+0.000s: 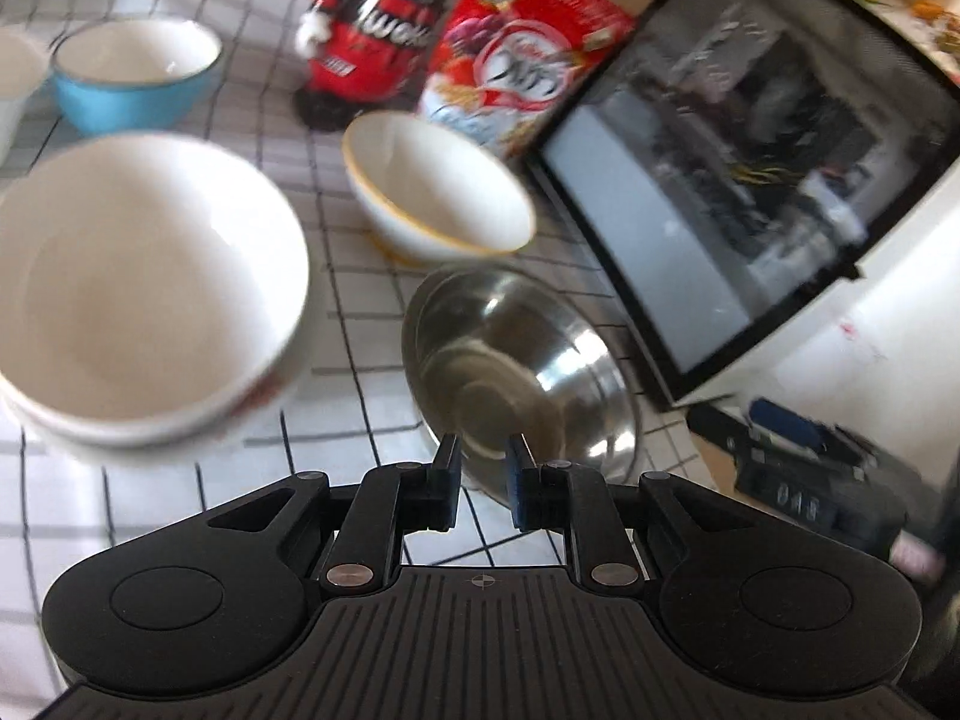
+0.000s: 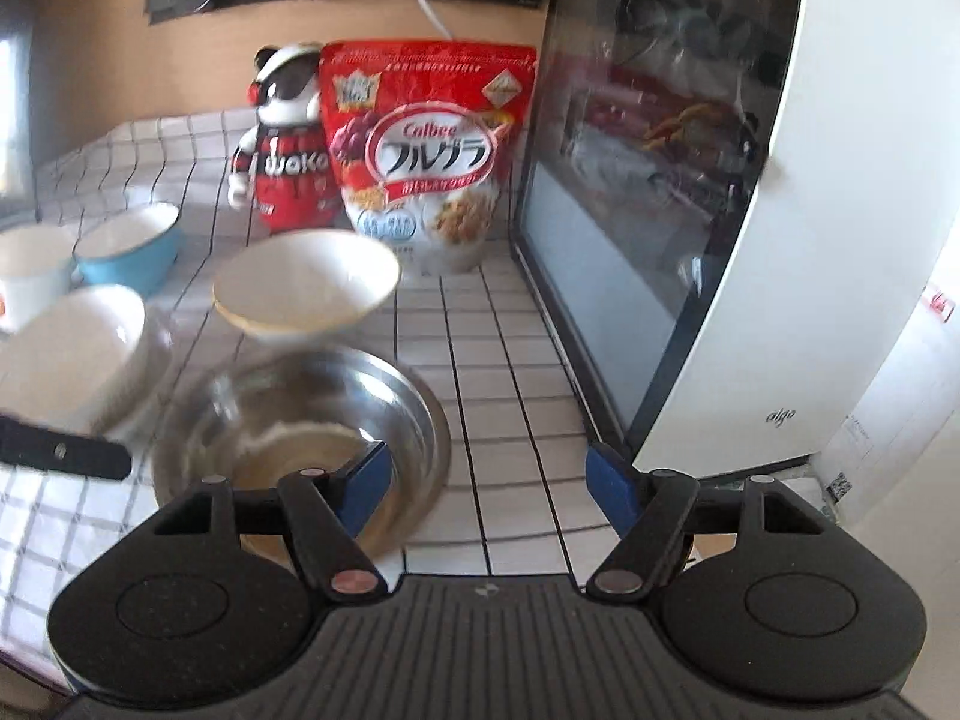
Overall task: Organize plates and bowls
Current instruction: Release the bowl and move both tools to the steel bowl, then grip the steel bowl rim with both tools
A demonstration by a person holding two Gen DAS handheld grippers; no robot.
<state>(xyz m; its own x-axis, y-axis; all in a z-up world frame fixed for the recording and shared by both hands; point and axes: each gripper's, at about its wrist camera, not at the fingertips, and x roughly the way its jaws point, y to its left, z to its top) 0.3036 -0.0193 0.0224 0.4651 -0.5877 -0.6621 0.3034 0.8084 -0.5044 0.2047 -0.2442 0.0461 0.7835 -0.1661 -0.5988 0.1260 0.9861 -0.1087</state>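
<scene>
At the bottom centre the left gripper (image 1: pixel 483 489) has its jaws nearly together with nothing between them. Just beyond it a steel bowl (image 1: pixel 516 372) sits on the tiled worktop (image 1: pixel 150 498). A large white bowl (image 1: pixel 144 294) fills the left, a yellow-rimmed bowl (image 1: pixel 438 186) sits centre, a blue bowl (image 1: pixel 135 75) upper left.

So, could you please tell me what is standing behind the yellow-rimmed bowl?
Behind the yellow-rimmed bowl stand a red cereal bag and a bear figurine. The bowl's rim covers the figurine's feet.
</scene>
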